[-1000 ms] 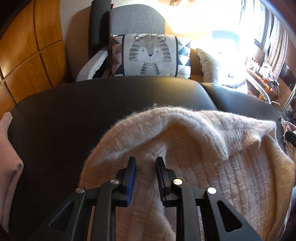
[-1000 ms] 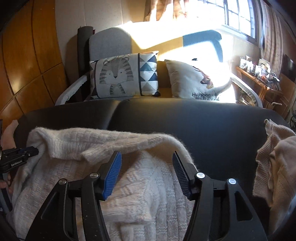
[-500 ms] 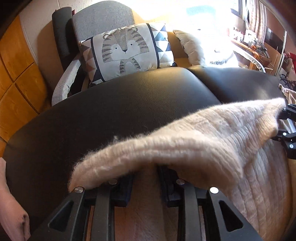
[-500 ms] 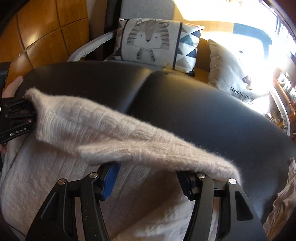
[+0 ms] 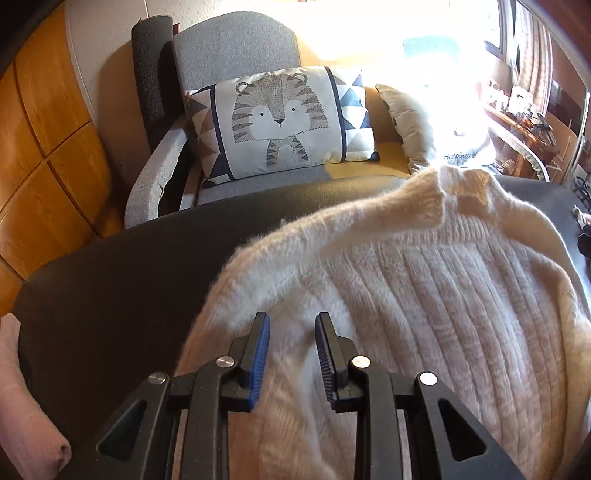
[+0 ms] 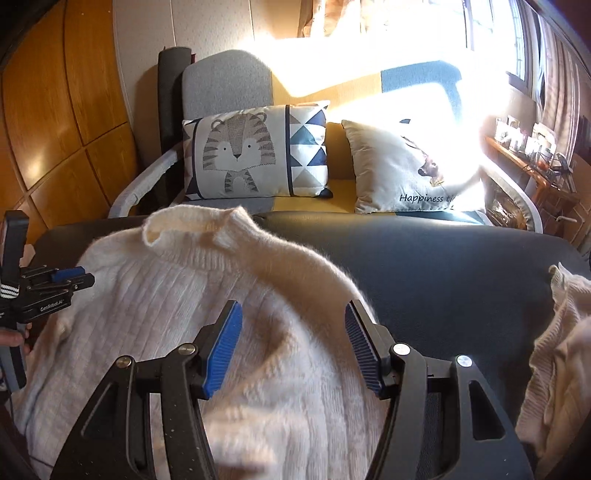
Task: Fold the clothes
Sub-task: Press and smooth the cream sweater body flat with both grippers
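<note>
Hovering over the cream sweater [image 5: 424,295], my left gripper [image 5: 291,332] has its jaws a narrow gap apart with nothing pinched, having just opened off the hem they held half a second ago, and my right gripper [image 6: 293,325] stands wide apart, empty too. That lifted fold has dropped, so the sweater now lies spread on the black table [image 6: 443,266], collar toward the tiger cushion [image 6: 255,155].

I'm in a home living rm: sofa [image 6: 229,81] w/ tiger cushion [image 6: 255,155], sunny window [image 6: 491,29], wood wall panels [image 6: 66,110].
</note>
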A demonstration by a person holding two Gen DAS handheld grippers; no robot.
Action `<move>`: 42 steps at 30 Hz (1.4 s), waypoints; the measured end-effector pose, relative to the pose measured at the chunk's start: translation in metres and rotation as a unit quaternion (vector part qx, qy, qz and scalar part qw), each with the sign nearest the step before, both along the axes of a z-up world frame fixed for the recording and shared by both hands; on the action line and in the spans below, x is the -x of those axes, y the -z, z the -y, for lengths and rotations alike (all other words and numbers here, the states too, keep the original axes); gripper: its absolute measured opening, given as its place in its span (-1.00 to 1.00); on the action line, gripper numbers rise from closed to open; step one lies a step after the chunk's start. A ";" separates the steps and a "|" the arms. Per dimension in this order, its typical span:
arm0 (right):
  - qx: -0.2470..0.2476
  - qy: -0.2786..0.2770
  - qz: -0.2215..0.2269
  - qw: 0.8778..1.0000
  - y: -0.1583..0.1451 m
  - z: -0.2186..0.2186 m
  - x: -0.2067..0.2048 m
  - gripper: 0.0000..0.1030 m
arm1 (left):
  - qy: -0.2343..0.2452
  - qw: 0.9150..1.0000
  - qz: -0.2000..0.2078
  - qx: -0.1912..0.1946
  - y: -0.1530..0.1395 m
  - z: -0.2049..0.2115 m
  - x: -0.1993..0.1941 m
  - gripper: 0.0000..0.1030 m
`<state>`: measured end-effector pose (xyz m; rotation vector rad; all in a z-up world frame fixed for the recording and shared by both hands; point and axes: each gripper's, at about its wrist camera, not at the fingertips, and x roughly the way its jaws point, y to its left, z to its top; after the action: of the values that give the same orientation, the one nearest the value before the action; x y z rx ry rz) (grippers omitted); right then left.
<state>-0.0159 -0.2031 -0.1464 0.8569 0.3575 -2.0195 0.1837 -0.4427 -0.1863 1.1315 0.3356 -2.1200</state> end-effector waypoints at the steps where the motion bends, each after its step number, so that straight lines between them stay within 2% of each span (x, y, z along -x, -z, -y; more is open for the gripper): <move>1: -0.001 0.003 0.002 1.000 -0.001 -0.016 -0.010 0.21 | 0.000 1.000 0.000 -0.001 -0.001 -0.006 -0.011 -0.48; 4: -0.020 0.004 0.014 1.000 0.008 -0.061 -0.043 0.29 | -0.006 1.000 -0.008 -0.010 -0.003 -0.023 -0.041 -0.48; 6: -0.047 -0.018 0.025 0.998 0.022 -0.078 -0.061 0.29 | -0.015 1.000 -0.018 -0.021 -0.003 -0.033 -0.058 -0.48; 9: -0.088 -0.036 0.031 0.995 0.046 -0.092 -0.067 0.29 | -0.026 0.999 -0.026 -0.037 0.001 -0.045 -0.077 -0.47; 11: -0.119 -0.031 0.011 0.992 0.059 -0.096 -0.059 0.29 | -0.030 0.999 -0.017 -0.039 0.007 -0.050 -0.081 -0.46; 12: -0.123 -0.030 0.006 0.992 0.063 -0.098 -0.052 0.29 | -0.027 0.999 -0.013 -0.036 0.010 -0.052 -0.082 -0.46; 14: -0.133 -0.013 -0.017 0.991 0.064 -0.101 -0.029 0.50 | -0.015 1.000 -0.004 -0.020 0.014 -0.052 -0.084 -0.40; 15: -0.144 -0.001 -0.040 0.989 0.064 -0.100 -0.016 0.53 | -0.012 1.000 0.000 -0.014 0.015 -0.050 -0.085 -0.37; 17: -0.169 0.026 -0.084 0.982 0.062 -0.095 0.019 0.53 | -0.015 1.000 0.001 -0.013 0.017 -0.042 -0.087 -0.23; 20: -0.214 0.099 -0.123 0.964 0.060 -0.088 0.093 0.53 | -0.029 0.999 -0.005 -0.015 0.018 -0.026 -0.088 -0.11; 23: -0.223 0.158 -0.112 0.955 0.046 -0.085 0.149 0.53 | -0.037 0.999 0.005 0.000 0.016 -0.014 -0.081 -0.08; 24: -0.218 0.164 -0.106 0.956 0.040 -0.083 0.158 0.53 | -0.037 0.999 0.010 0.005 0.015 -0.010 -0.079 -0.08; 29: -0.196 0.111 -0.117 0.967 0.021 -0.076 0.115 0.54 | -0.037 0.999 0.020 0.010 0.014 0.000 -0.076 -0.08; 33: -0.118 0.066 -0.089 0.987 0.010 -0.089 0.043 0.55 | -0.044 0.999 0.013 -0.001 0.008 -0.004 -0.085 -0.09; 36: -0.057 -0.017 -0.038 0.998 0.007 -0.091 -0.016 0.56 | -0.034 0.999 0.009 -0.001 0.001 -0.018 -0.089 -0.09; 39: -0.046 -0.121 0.003 0.992 0.014 -0.080 -0.071 0.56 | -0.019 1.000 -0.002 -0.004 -0.007 -0.037 -0.096 -0.09; 41: -0.056 -0.192 0.044 0.979 0.025 -0.070 -0.105 0.56 | -0.014 1.000 -0.011 -0.012 -0.008 -0.047 -0.102 -0.09; 42: -0.067 -0.221 0.050 0.972 0.032 -0.066 -0.120 0.56 | -0.015 1.000 -0.013 -0.017 -0.007 -0.050 -0.107 -0.09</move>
<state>0.1037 -0.1373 -0.1782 0.8694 0.5789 -1.5485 0.2903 -0.3926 -0.1797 1.1111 0.3999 -2.1119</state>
